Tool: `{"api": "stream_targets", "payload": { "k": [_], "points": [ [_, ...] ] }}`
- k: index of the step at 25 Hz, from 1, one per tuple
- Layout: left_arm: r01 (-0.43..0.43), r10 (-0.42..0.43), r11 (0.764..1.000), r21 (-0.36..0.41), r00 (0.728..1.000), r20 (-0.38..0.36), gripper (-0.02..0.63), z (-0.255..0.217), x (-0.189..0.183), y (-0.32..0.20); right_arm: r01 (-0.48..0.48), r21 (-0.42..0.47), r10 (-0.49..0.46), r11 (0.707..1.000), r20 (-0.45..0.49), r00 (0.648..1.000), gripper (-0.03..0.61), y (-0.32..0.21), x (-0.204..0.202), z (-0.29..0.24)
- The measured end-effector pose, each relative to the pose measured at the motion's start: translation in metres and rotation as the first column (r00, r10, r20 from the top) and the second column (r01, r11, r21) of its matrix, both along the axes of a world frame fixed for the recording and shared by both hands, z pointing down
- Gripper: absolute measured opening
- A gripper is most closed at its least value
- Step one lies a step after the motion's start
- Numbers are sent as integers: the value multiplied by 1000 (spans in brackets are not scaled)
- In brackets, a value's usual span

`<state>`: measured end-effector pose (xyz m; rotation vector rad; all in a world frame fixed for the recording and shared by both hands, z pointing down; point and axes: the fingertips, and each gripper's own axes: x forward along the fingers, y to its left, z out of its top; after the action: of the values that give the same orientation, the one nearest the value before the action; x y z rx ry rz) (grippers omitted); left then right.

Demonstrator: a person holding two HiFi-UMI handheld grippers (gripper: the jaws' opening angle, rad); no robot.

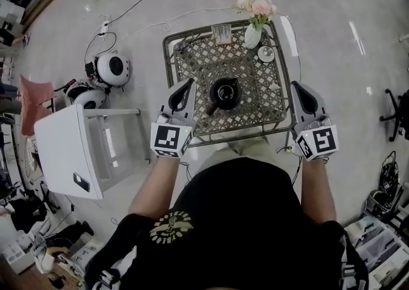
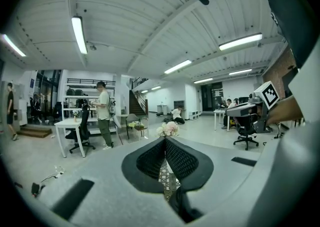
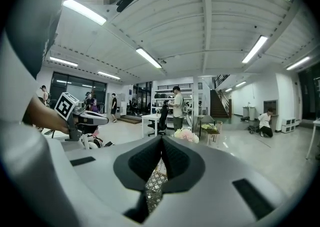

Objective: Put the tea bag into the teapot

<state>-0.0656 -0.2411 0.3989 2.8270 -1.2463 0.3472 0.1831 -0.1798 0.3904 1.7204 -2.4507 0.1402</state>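
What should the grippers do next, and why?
Probably open the right gripper and reach toward the small packet at the table's far edge; it looks like the tea bag. It and the left gripper are shut and empty, flanking the teapot.

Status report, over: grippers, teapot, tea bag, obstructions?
Left gripper and right gripper both shut, empty. Black teapot centred on lattice table, between them. Tea bag not made out. Flower vase behind, clear of path.

No lettering can be read. The small printed card [image 1: 222, 33] on the woven lattice-top table [image 1: 192, 59] is too small to make out. The gold emblem [image 1: 170, 226] on the person's black shirt [image 1: 243, 218] is blurred. The cubes on the left gripper [image 1: 189, 83] and right gripper [image 1: 296, 84] bear only black-and-white square patterns.
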Motion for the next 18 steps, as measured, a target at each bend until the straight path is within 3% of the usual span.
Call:
{"api": "stream_targets", "payload": {
  "k": [18],
  "points": [
    [23, -21, 991, -130, 1000, 16, -3, 105, 77, -38, 112, -184, -120, 977, -34, 992, 8, -41, 35, 95]
  ]
}}
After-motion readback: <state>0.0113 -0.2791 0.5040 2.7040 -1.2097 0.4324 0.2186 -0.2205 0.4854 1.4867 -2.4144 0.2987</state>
